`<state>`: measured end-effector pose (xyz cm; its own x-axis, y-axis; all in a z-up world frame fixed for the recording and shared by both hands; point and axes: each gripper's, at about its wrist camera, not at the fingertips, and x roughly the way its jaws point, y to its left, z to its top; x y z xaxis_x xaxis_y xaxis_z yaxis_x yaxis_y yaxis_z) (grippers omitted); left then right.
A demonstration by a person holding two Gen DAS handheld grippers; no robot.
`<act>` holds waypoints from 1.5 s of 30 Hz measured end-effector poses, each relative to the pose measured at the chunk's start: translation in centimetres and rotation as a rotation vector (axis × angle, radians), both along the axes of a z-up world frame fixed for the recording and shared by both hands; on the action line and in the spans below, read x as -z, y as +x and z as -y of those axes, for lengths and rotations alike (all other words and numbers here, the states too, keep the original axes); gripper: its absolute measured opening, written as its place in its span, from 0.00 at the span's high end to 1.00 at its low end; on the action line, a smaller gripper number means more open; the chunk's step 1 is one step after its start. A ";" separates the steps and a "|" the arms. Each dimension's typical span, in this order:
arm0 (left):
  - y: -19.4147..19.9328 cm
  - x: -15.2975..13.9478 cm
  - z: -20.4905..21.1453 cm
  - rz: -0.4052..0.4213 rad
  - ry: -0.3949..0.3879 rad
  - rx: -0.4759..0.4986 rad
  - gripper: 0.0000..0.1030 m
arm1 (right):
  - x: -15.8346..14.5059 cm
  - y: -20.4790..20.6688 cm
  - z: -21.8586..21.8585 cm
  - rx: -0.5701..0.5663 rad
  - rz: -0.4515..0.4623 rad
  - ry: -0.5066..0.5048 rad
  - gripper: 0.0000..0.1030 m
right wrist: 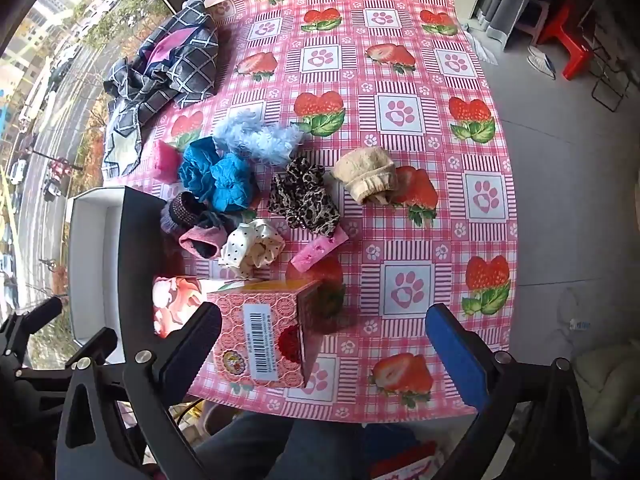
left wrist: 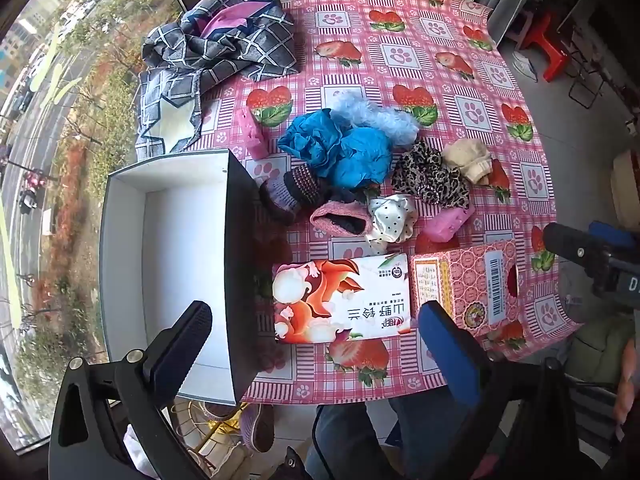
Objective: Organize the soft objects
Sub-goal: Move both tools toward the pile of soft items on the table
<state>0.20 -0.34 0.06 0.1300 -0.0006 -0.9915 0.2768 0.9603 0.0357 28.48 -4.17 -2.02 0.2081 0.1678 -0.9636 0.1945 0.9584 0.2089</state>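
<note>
Currently both grippers hover at the near edge of the bench [right wrist: 400,40], nothing sorted yet. Left gripper [left wrist: 316,344]: fingers spread wide, empty, above the tissue pack [left wrist: 340,300]. Right gripper [right wrist: 324,340]: fingers equally wide, empty, left finger just beside the pink carton [right wrist: 264,336]. Soft items lie heaped mid-bench: blue cloth [left wrist: 340,148], leopard scrunchie [right wrist: 304,196], dotted scrunchie [right wrist: 252,250], beige sock [right wrist: 366,176]. White box [left wrist: 168,256] sits empty at the left edge. Judgement: start with the nearest piece, the dotted scrunchie; pinch its bulk from above, lift clear of neighbours, carry over the dark wall before releasing.
</note>
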 end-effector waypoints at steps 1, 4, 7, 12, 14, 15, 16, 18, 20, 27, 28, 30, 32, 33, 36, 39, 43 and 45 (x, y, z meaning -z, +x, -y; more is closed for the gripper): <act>0.1 -0.1 0.3 -0.001 0.003 -0.003 0.00 | 0.2 0.3 0.2 -0.015 -0.007 -0.019 0.00; 0.5 -0.1 1.1 0.004 0.011 -0.010 0.00 | 0.8 1.1 0.5 -0.059 -0.021 -0.064 0.00; 1.0 0.0 1.4 -0.015 0.025 -0.022 0.00 | 1.5 1.8 0.6 -0.102 -0.039 -0.093 0.00; 1.7 0.9 2.3 -0.035 0.054 -0.040 0.00 | 2.9 2.2 0.9 -0.141 -0.066 -0.103 0.00; 1.8 1.2 2.3 -0.044 0.054 -0.048 0.00 | 3.2 2.1 0.9 -0.165 -0.070 -0.123 0.00; 1.9 1.3 2.2 -0.046 0.050 -0.052 0.00 | 3.2 2.0 0.8 -0.180 -0.071 -0.140 0.00; 2.0 1.5 2.1 -0.048 0.052 -0.057 0.00 | 3.2 1.7 0.8 -0.200 -0.072 -0.154 0.00; 2.1 1.7 1.8 -0.057 0.072 -0.067 0.00 | 3.5 1.0 0.7 -0.248 -0.092 -0.173 0.00; 2.3 2.0 1.6 -0.054 0.070 -0.075 0.00 | 3.9 0.1 0.5 -0.293 -0.115 -0.170 0.00; 2.7 2.7 1.5 -0.082 0.050 -0.074 0.00 | 5.3 -2.3 -1.6 -0.401 -0.178 -0.186 0.00; 2.7 2.7 1.5 -0.082 0.050 -0.071 0.00 | 5.4 -2.4 -1.9 -0.413 -0.182 -0.199 0.00; 2.9 2.7 1.6 -0.075 0.057 -0.067 0.00 | 5.5 -2.4 -2.4 -0.442 -0.189 -0.228 0.00; 2.9 2.7 1.6 -0.066 0.070 -0.062 0.00 | 5.6 -2.4 -2.6 -0.460 -0.196 -0.238 0.00; 3.0 2.7 1.6 -0.066 0.072 -0.058 0.00 | 5.7 -2.4 -2.7 -0.464 -0.200 -0.234 0.00; 3.0 2.9 1.6 -0.071 0.074 -0.050 0.00 | 5.8 -2.4 -2.8 -0.476 -0.208 -0.236 0.00; 3.0 3.0 1.6 -0.072 0.069 -0.050 0.00 | 5.9 -2.5 -3.0 -0.484 -0.214 -0.242 0.00; 3.1 3.0 1.6 -0.064 0.077 -0.053 0.00 | 6.0 -2.5 -3.1 -0.480 -0.220 -0.245 0.00; 3.0 3.2 1.5 -0.069 0.071 -0.056 0.00 | 6.0 -2.5 -3.0 -0.479 -0.220 -0.250 0.00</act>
